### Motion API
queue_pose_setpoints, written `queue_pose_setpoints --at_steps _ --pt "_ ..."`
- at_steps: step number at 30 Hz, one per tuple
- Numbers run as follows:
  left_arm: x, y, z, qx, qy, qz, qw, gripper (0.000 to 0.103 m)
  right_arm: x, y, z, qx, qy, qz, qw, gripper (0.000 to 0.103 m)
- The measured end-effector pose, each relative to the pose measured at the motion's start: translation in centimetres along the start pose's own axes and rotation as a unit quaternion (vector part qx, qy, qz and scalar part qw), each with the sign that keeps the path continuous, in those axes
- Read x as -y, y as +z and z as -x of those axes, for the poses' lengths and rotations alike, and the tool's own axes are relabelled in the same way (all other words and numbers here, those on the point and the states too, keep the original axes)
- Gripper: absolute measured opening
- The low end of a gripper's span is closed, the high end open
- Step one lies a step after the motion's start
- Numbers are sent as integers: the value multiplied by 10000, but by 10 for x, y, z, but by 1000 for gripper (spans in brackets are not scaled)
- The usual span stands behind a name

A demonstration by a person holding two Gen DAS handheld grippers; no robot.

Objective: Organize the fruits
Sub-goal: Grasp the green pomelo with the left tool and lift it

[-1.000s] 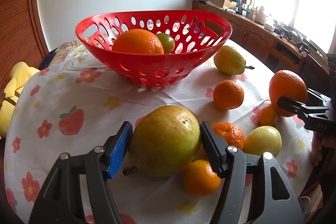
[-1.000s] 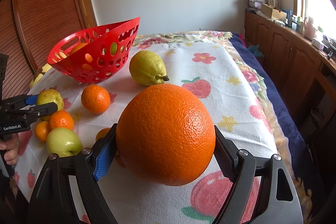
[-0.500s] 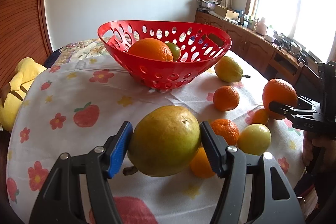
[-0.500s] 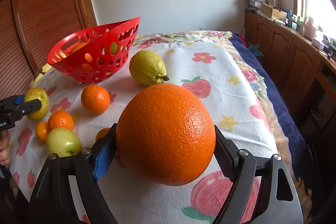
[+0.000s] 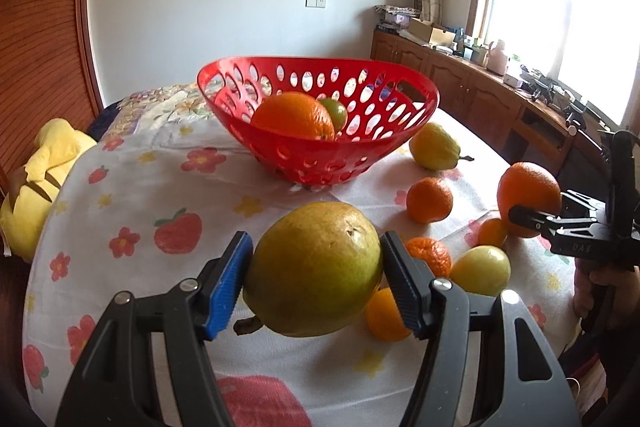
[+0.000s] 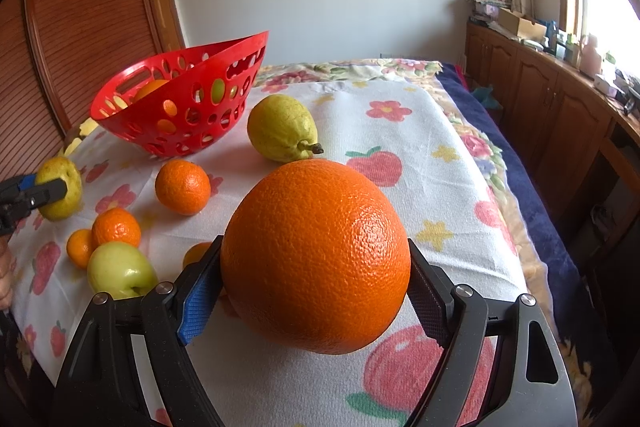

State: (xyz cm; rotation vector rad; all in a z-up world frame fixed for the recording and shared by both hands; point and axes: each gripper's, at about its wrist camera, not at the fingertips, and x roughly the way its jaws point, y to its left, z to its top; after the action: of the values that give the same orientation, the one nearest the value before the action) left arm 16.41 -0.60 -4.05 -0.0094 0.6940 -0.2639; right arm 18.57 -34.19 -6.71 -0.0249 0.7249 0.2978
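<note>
Pear (image 5: pixel 316 269), stem toward the camera, lies lengthwise in gripping left fingers (image 5: pixel 226 287); right fingers (image 6: pixel 198 301) clamp an orange (image 6: pixel 316 255).

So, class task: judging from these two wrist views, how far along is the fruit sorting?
Done: the red basket already holds an orange and a green fruit.
In hand: the left gripper clamps a pear; the right gripper clamps a large orange.
Left: another pear, three tangerines and a green apple lie on the tablecloth.
</note>
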Motion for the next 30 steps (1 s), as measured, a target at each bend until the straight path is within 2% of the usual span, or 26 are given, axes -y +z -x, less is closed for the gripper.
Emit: queue_pose_setpoints --at_steps 6,14,22,30 --pt "1 19 14 242 -4 -87 9997 64 -4 7 9 112 165 80 9998 84" --pt "3 51 24 531 -140 -133 9984 64 -24 47 29 484 476 404 9969 84" --pt "-4 78 7 571 -79 -188 9982 65 -50 93 29 709 822 803 9908 84" --pt "-21 97 -17 528 40 -179 9984 65 -73 131 4 689 1059 1134 9855 84"
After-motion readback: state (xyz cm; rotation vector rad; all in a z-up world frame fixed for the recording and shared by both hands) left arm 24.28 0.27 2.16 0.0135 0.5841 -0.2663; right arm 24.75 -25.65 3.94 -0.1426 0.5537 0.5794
